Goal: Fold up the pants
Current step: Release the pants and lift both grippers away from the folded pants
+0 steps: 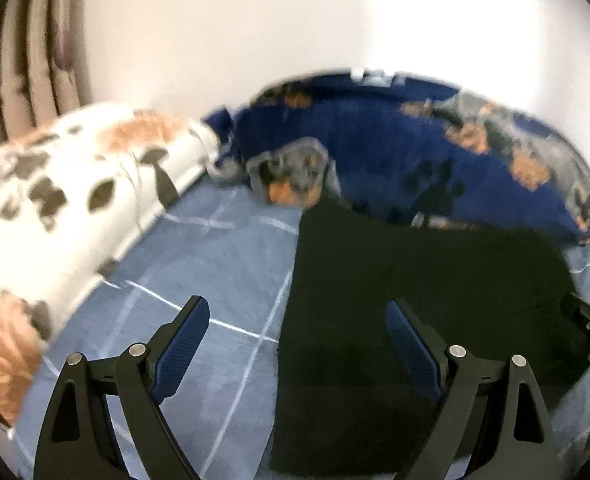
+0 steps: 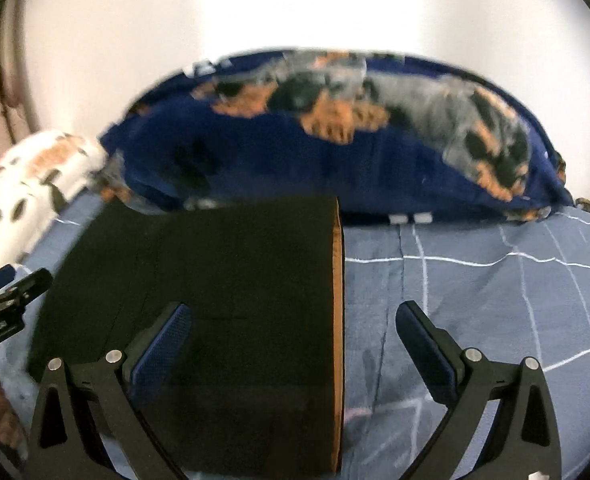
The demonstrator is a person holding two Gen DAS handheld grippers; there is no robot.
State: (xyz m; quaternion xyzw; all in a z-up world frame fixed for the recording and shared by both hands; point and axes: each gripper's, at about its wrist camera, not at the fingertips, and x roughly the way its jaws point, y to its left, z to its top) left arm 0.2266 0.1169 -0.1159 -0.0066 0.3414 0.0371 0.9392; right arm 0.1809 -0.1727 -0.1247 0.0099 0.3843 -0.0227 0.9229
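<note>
both of my grippers hang over the bed with nothing between their jaws. my left gripper [image 1: 297, 338] has its jaws spread wide, and the left edge of the pants [image 1: 423, 300] runs up between them, lying below on the blue checked sheet [image 1: 223, 264]. my right gripper [image 2: 293, 338] is just as wide apart, with the right edge of the pants [image 2: 223, 280], a thin tan strip along it, passing under the gap.

the pants lie flat ahead of and beneath both grippers as a neat dark rectangle, so i judge a fold has been laid and released. ahead of them sits a navy dog-print pillow [image 2: 335, 152].

next, if another fold is wanted, i need to drop down, pinch the near edge at both corners evenly, and carry it forward without dragging the layers askew.
</note>
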